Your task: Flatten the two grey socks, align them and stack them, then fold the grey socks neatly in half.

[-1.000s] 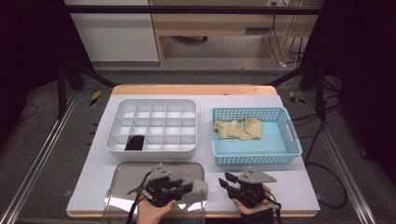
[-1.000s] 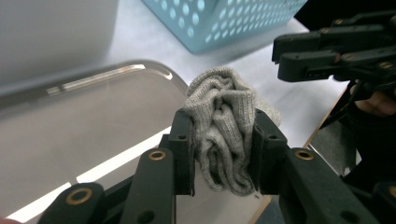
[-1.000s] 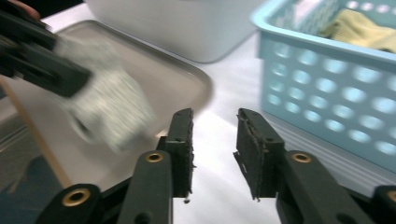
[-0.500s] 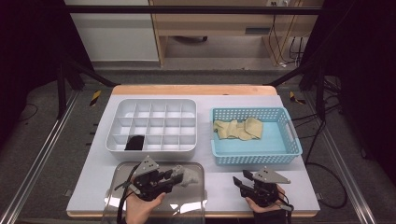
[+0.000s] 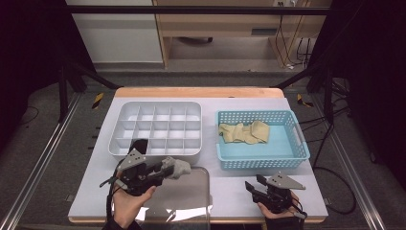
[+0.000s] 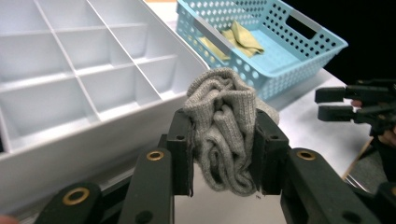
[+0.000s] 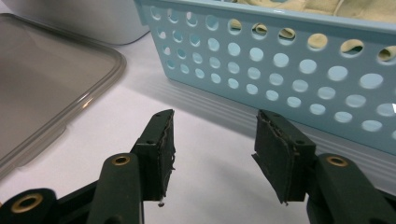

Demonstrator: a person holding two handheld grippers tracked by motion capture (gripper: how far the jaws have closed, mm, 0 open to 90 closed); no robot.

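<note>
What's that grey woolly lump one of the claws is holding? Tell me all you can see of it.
It looks like a grey knitted sock, soft and ribbed, bunched into a wrinkled wad. The left gripper squeezes it between its two black jaws, pads pressing both sides, and holds it in the air near the front edge of the white divided tray. Its ends are tucked away.

Bare table [image 5: 230, 191] between clear lid [image 5: 191, 201] and right claw [image 5: 254, 186]; blue basket [image 5: 261, 163] wall blocks ahead.

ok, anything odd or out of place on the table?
Nothing stands out. Divided tray and blue basket sit square; the clear lid lies flat. Left gripper holds a bunched grey sock.
</note>
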